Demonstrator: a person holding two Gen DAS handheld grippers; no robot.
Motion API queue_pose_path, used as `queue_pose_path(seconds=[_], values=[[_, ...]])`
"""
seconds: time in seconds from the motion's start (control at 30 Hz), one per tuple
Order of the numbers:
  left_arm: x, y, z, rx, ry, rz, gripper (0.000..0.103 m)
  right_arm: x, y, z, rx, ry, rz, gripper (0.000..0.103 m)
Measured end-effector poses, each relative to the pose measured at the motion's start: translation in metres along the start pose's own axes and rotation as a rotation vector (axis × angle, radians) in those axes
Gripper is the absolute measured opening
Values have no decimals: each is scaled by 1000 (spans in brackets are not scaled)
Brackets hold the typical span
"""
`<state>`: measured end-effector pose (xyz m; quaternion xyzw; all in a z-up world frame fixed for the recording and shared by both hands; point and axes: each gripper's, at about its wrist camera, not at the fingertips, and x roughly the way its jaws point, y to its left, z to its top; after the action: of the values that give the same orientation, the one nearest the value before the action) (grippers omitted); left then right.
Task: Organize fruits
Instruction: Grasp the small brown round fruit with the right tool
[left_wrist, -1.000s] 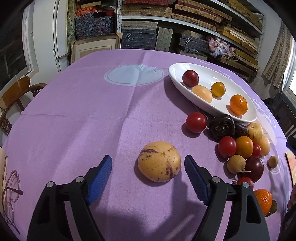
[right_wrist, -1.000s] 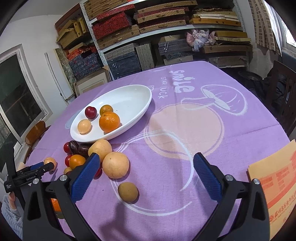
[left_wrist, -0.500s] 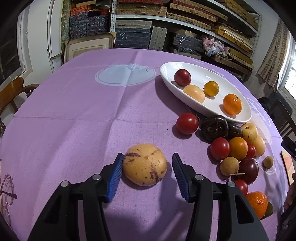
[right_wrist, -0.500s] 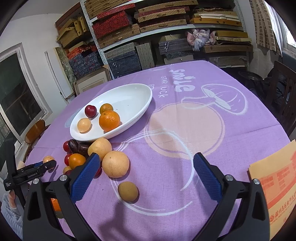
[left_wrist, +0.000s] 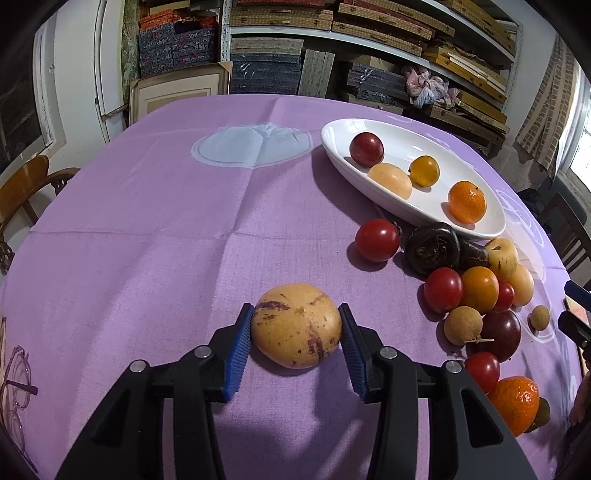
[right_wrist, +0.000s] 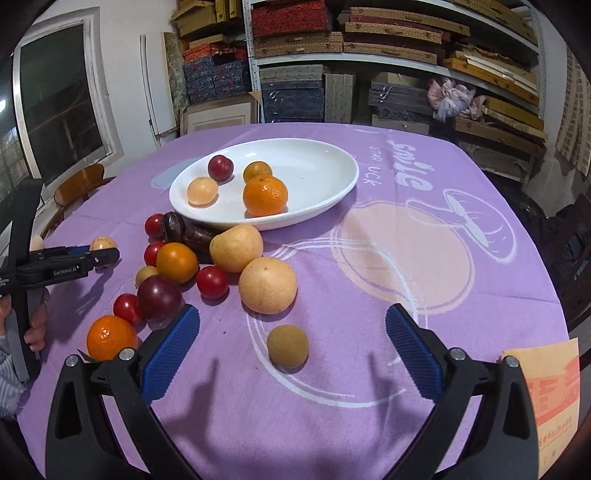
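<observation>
Since a second ago, my left tool (left_wrist: 296, 332) has been closing on the speckled pepino melon (left_wrist: 296, 325) on the worktop (left_wrist: 147, 236), pads touching its sides. Soft, smooth skin: grip the widest part lightly. Right tool (right_wrist: 291, 350) stands apart.

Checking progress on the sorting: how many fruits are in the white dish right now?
4 in the white dish: dark red plum, pale peach fruit, small orange-yellow fruit, mandarin. None look hidden.
</observation>
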<state>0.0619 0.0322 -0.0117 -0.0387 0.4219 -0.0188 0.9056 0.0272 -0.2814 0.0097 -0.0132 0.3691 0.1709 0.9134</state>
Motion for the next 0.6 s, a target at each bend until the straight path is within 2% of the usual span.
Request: queue_pose_path(seconds=[0.07,0.13,0.23,0.37,0.43,0.6], values=[[0,0,0,-1,0,-1,46,4,2,-1,-11,17,9,92],[0,0,0,1,0,1,46,10,3,-2,-25,49,17,67],[0,0,0,0,0,0,46,19,6,-6,-39,84,4,66],[0,0,0,1,0,1,46,20,5,-7,-40,86,10,65],[0,0,0,0,0,1,46,21,4,-7,-34,98,19,56],[0,0,0,0,0,1,46,23,3,-10,-31,122,30,48]])
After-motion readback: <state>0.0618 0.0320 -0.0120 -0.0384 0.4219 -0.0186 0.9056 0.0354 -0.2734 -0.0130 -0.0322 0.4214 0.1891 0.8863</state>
